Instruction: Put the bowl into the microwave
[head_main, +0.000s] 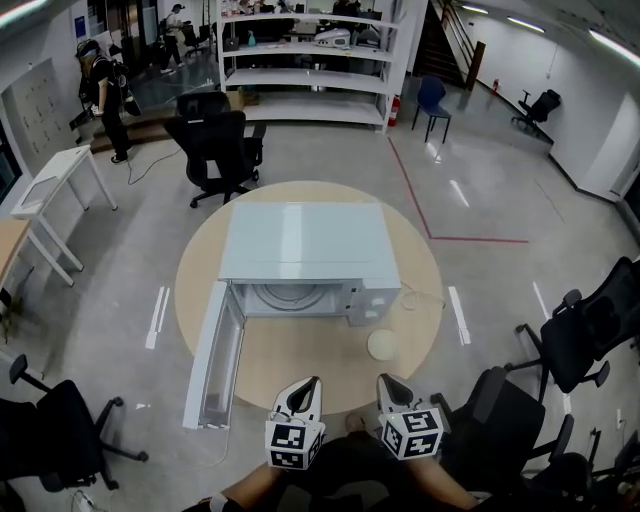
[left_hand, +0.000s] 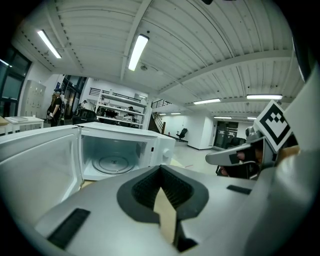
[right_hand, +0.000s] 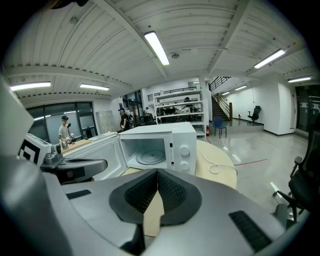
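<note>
Plainly, the task has not begun: the bowl (head_main: 383, 345) sits on the round table (head_main: 300, 372), untouched, at about four o'clock from the table's centre. It is just off the front right corner of the microwave (head_main: 305, 240). The microwave door (head_main: 212, 355) hangs wide open, swung out towards eight o'clock, and the glass turntable (head_main: 290, 297) inside lies bare. The opening step therefore looks done, and the step in hand is the approach to the bowl.

Both tools hover at six o'clock, close to the person's body and just short of the table edge. The left gripper (head_main: 311, 384) has its jaws pressed together with nothing between them. The right gripper (head_main: 386, 381) likewise has its jaws closed on nothing. Both gripper views show dark ribbed pads meeting, with only tabletop below. Neither gripper view shows the bowl; each looks past it to the open cavity.

The bowl lies nearer the right gripper, at roughly twelve o'clock from its tip. I judge the next move calls for that gripper to part its jaws, tip down and take the bowl by its rim. The carry then runs towards ten o'clock, round the front corner of the microwave and into the cavity. The bowl looks shallow, so a rim pinch may need care to keep it level.
</note>
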